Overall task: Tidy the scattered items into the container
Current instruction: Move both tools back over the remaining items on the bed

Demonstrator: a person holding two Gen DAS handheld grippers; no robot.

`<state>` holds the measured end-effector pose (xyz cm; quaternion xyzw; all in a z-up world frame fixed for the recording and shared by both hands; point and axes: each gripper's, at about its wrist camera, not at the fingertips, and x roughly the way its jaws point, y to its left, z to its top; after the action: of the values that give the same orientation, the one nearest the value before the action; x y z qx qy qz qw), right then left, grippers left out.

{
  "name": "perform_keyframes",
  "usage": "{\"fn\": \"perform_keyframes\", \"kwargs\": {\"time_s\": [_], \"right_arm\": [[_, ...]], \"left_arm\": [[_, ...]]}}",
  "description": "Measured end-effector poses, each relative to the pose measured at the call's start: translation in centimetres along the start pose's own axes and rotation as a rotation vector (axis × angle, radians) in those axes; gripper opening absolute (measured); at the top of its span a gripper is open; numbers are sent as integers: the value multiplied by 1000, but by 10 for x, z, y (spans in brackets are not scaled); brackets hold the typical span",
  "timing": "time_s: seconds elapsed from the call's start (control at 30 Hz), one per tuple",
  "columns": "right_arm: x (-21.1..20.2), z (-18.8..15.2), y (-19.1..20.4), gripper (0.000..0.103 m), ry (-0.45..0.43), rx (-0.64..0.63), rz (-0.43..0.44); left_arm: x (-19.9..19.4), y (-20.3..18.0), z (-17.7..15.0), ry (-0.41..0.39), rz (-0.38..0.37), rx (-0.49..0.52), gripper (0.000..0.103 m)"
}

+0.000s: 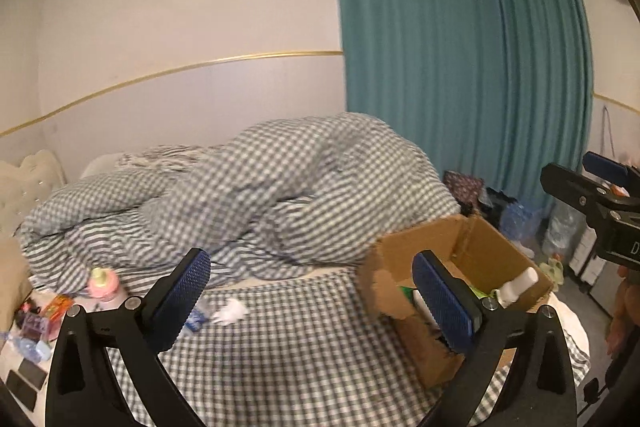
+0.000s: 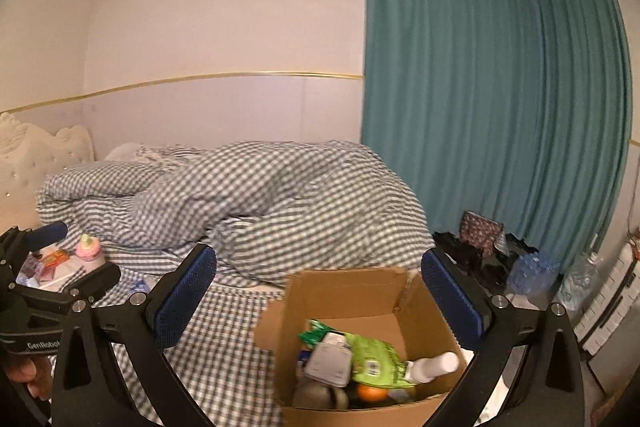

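Left gripper (image 1: 312,297): jaws wide, nothing between them, raised over the bed (image 1: 280,347).
Right gripper (image 2: 320,301): equally wide and empty, poised above the box (image 2: 348,291).
Box: open-topped on the bed's edge, within easy reach, already holding a green packet (image 2: 376,355) and white bottle (image 2: 434,365).
Leftovers: pink bottle (image 1: 105,283) and white scrap (image 1: 230,311) lie on the bedding, well apart from the box.

Home bedroom. Bed (image 2: 224,347) w/ grey-white gingham sheet fills the lower half, rumpled matching duvet (image 2: 260,203) heaped at 12 o'clock, cream tufted headboard (image 2: 44,155) at 9 o'clock. Teal floor-length curtains (image 2: 480,87) at 2 o'clock, pale wall w/ gold trim strip (image 2: 200,79). Water jugs (image 2: 576,283), probably, plus white radiator (image 2: 612,307) on floor at 4 o'clock
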<state>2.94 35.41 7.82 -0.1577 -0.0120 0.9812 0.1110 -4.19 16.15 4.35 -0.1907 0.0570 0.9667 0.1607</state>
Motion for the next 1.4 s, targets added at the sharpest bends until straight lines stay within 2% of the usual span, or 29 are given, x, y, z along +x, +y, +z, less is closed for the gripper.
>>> {"fn": "perform_keyframes", "kwargs": {"time_s": [0.4, 0.7, 0.9, 1.07, 1.4], "right_arm": [[2, 15, 89, 103, 1, -70, 109], [25, 11, 159, 103, 38, -148, 191], [49, 6, 201, 103, 58, -199, 234], [81, -4, 224, 103, 93, -227, 256], [177, -50, 251, 103, 245, -277, 273]], "left_arm": [[-41, 99, -14, -28, 121, -100, 103], [-47, 177, -35, -7, 206, -187, 103], [-31, 220, -51, 30, 242, -230, 103], [-7, 236, -59, 54, 246, -234, 103], [77, 250, -91, 182, 223, -209, 103]]}}
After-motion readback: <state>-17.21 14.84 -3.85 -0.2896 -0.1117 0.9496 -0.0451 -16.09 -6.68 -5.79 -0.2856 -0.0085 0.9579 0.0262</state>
